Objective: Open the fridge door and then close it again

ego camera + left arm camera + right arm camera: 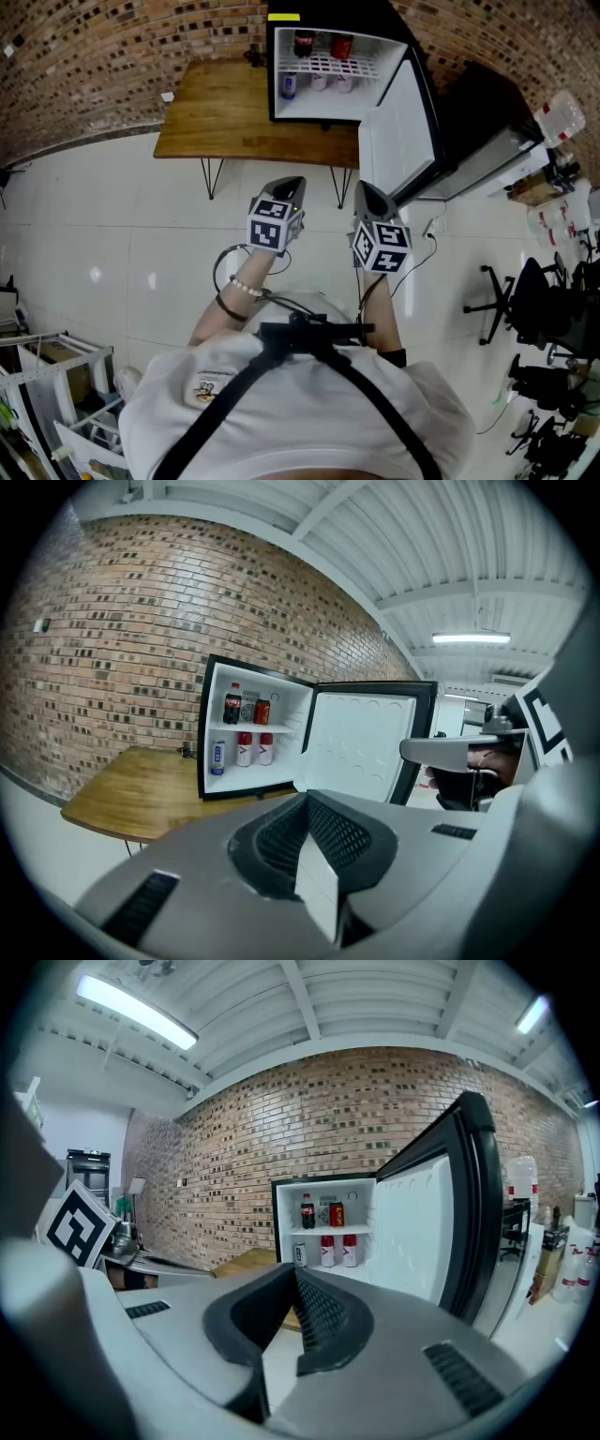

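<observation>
- The mini fridge [323, 66] sits on the far wooden table [216, 117]; its door [398, 131] hangs wide open to the right, so only the closing is left.
- My left gripper [289, 187] and right gripper [368, 195] hang near me, well short of it; both pairs of jaws are together and empty, suited to pushing, I judge.

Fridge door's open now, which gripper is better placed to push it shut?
Right, probably. The right gripper is lined up with the open fridge door, which stands out on that side; the left gripper is further over, in front of the wooden table.
</observation>
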### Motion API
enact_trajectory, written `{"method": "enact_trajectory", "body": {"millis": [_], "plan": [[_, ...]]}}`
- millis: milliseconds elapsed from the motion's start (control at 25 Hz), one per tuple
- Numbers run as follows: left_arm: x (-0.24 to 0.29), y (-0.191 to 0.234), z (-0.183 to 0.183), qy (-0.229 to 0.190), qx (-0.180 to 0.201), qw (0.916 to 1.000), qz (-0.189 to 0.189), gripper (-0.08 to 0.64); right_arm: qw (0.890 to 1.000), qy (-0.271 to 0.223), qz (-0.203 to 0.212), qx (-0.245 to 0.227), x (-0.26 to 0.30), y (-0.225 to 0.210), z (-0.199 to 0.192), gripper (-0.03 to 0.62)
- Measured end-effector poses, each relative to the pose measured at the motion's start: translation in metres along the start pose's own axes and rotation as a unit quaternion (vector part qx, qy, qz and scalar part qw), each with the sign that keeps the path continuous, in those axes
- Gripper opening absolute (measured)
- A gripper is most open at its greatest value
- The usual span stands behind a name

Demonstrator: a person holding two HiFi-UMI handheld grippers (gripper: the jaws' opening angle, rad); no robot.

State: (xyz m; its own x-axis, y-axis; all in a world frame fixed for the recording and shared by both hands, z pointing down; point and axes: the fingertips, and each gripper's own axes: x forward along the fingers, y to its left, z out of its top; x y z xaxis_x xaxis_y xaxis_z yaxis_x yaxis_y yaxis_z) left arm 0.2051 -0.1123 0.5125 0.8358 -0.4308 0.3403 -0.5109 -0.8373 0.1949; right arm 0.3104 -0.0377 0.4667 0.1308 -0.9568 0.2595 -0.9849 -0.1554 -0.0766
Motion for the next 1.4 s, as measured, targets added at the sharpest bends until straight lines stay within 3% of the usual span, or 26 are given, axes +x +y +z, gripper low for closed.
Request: {"method": "enact_trajectory", "body": {"millis": [400,600,760,880,1040,1400], "plan": [[0.004,-0.005,-0.004,0.009,0.004,1.0,0.0,0.002,1.0,-0.004,-0.004,0.002,-0.004,-0.005,0.0,0.02],[0.004,-0.01,-0.004,0.015,0.004,0.9999,-0.008,0.002,0.999,-0.032,-0.021,-0.002,-0.015,-0.012,0.009,0.023],[0.01,-0.018,-0.006,0.018,0.006,0.9997,-0.017,0.002,0.996,-0.059,-0.069,0.001,-0.032,-0.036,0.019,0.195],[0.017,-0.026,-0.009,0.024,0.007,0.9994,-0.025,0.002,0.987,-0.098,-0.124,0.003,-0.054,-0.062,0.03,0.218],[0.023,-0.037,-0.011,0.028,0.007,0.9991,-0.031,0.002,0.979,-0.116,-0.167,0.007,-0.071,-0.091,0.034,0.323],[0.04,-0.053,-0.013,0.031,0.001,0.9991,-0.03,0.002,0.982,-0.089,-0.164,0.019,-0.066,-0.127,0.023,0.345]]}}
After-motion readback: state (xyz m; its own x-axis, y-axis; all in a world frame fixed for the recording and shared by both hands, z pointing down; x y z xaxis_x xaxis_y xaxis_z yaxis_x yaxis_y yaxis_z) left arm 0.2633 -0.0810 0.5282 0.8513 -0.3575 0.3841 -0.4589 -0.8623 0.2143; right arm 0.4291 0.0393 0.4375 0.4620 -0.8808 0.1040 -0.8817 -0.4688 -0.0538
